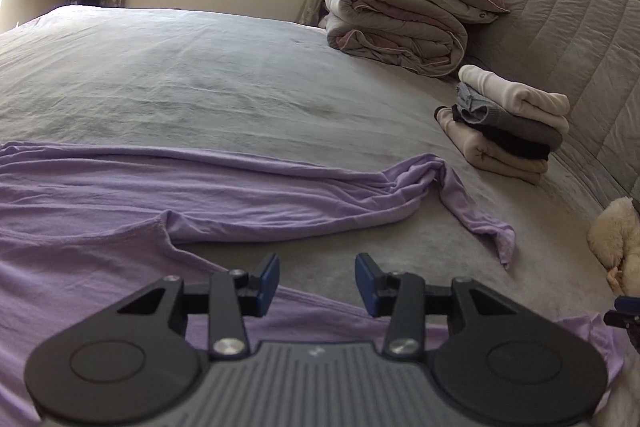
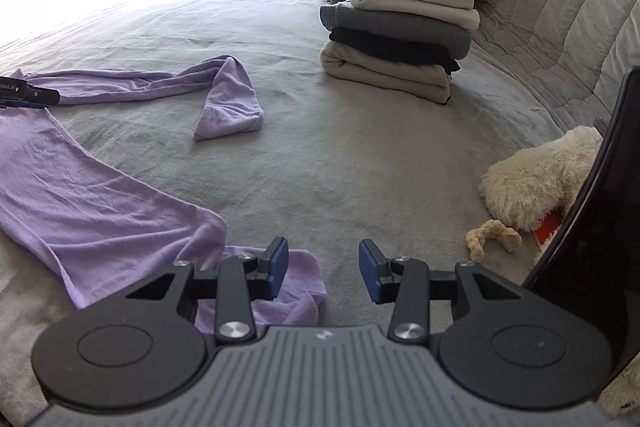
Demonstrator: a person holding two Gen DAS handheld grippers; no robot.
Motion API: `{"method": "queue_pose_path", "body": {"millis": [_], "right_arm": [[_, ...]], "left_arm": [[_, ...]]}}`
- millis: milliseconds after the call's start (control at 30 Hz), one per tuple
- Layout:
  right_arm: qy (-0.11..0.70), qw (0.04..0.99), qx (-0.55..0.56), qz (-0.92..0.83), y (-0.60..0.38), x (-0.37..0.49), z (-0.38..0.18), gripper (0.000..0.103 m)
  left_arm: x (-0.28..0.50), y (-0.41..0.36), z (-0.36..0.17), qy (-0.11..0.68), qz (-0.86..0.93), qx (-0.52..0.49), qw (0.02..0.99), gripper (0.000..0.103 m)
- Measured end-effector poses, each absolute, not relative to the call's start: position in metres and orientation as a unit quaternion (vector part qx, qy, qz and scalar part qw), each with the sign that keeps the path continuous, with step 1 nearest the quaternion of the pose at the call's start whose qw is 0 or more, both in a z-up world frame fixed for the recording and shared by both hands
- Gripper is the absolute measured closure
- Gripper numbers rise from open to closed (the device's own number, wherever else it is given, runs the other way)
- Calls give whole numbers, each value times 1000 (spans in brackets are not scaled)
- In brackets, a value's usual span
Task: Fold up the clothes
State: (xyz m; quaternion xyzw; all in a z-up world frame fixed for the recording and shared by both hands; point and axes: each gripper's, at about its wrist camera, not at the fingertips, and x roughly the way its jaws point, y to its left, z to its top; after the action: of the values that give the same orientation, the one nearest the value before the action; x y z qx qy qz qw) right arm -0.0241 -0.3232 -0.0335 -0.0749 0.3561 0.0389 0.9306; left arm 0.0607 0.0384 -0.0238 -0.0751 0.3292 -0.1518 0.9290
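Lilac top [image 1: 120, 219]: thin jersey, light and limp, spread over the near part of the bed [image 1: 200, 75], body toward the left, one long sleeve [image 1: 440, 183] trailing off to the right and kinked near the cuff. Likely to drape, stretch and crease when lifted; unlikely to slip from rubber pads, but prone to bunching if pinched mid-panel. Best taken at an edge or seam: hem corner, shoulder, or cuff, a single layer at a time. Sleeve best laid straight across the body before any fold of the body itself.

Left gripper [image 1: 317, 285] low over the top, tilted down toward the bed, blue fingers [image 1: 269, 283] spread with nothing between them, only grey sheet and a lilac edge beneath. Seen from the right wrist as a dark tip at the far left edge, beside the sleeve.

Right gripper [image 2: 323, 275] likewise pitched down, fingers [image 2: 279, 269] apart and empty, left pad just over the crumpled hem corner [image 2: 292, 291], right pad over bare sheet. Hem corner within easy reach from there.

Stack [image 2: 396, 39] of folded clothes well apart, toward the headboard; fluffy toy [image 2: 540, 179] off to the right.
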Motion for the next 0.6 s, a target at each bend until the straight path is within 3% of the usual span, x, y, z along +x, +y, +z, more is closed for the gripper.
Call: {"method": "queue_pose_path", "body": {"millis": [167, 233, 267, 300, 600], "right_arm": [[379, 922, -62, 45, -322, -14, -47, 60], [377, 922, -68, 51, -318, -13, -50, 75], [374, 923, -74, 56, -315, -13, -50, 92], [372, 923, -80, 56, -312, -14, -50, 97], [317, 928, -189, -48, -303, -25, -47, 100]], "left_arm": [[54, 9, -32, 344, -238, -40, 907, 60], [52, 1, -35, 349, -252, -33, 902, 60], [52, -1, -37, 350, -254, -28, 901, 60], [51, -4, -39, 350, -252, -20, 902, 60], [44, -11, -41, 335, -242, 16, 910, 60]]}}
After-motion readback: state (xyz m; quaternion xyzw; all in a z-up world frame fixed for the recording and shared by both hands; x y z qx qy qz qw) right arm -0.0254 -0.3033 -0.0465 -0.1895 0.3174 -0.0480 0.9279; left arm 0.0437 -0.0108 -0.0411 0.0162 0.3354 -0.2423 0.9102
